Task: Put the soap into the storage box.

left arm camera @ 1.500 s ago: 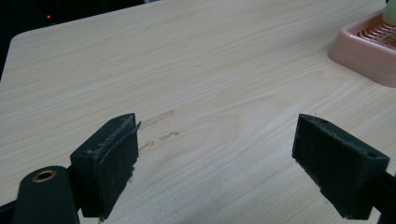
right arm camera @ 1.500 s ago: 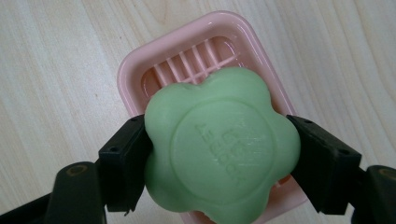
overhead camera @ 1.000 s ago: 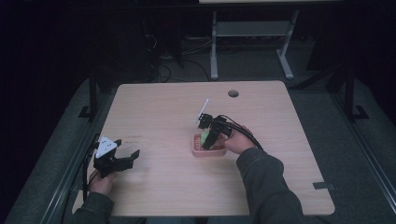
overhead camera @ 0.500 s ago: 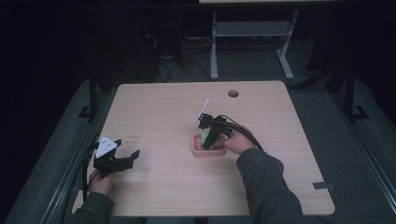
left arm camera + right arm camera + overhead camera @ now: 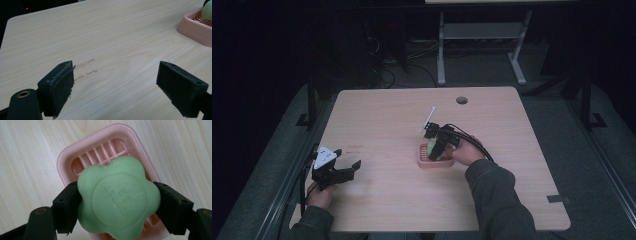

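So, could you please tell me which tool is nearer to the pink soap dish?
Right. The right tool is over the dish, gripping green soap; the left tool is far off.

Evenly lit table (image 5: 387, 115), dark surroundings, sharp close-ups

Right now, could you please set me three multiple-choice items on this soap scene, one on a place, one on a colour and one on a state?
1. Where is the green soap?
A. Above the pink soap dish
B. At the table's far left corner
C. Under the left gripper

2. What colour is the soap dish?
A. Blue
B. Pink
C. White

3. How do the left gripper's jaws stand?
A. Shut on the soap
B. Shut on nothing
C. Wide open with nothing between them

Answers: 1 A, the right gripper view shows the soap over the dish's slats; 2 B, its rim is pink; 3 C, the left gripper view shows bare table between the jaws, while the right gripper clamps the soap.
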`<action>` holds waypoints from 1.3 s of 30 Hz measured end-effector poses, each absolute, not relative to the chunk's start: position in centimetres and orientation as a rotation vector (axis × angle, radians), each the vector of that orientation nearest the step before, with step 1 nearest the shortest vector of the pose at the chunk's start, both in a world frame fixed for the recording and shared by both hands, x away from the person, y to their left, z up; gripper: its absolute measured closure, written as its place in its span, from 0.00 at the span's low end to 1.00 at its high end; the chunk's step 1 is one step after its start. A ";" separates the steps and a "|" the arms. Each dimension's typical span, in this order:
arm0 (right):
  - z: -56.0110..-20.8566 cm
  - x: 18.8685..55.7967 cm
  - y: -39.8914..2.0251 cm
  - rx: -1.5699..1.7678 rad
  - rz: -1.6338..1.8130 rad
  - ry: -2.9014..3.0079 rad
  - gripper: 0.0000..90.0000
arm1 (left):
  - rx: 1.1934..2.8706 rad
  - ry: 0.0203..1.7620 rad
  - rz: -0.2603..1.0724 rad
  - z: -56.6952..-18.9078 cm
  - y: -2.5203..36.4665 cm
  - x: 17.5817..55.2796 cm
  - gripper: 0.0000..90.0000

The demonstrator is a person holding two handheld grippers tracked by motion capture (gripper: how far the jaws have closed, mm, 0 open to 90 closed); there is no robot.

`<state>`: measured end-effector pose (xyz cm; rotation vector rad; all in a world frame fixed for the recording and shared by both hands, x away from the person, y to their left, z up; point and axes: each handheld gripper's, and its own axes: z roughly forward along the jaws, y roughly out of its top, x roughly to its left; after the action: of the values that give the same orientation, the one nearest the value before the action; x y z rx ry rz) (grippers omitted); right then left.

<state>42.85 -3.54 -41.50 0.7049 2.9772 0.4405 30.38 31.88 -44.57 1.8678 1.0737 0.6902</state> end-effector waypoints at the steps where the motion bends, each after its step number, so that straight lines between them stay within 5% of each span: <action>1: -41.5 42.9 -3.6 0.704 0.442 2.977 0.29 | 1.871 1.072 0.691 -44.6 31.9 30.4 0.16; 39: -41.5 42.9 -4.1 0.746 0.506 2.963 0.28 | 1.864 1.075 0.694 -44.5 31.9 30.4 0.16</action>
<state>42.90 -4.10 -41.52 0.7460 2.9629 0.5056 30.37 31.91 -44.53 1.8644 1.0751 0.6945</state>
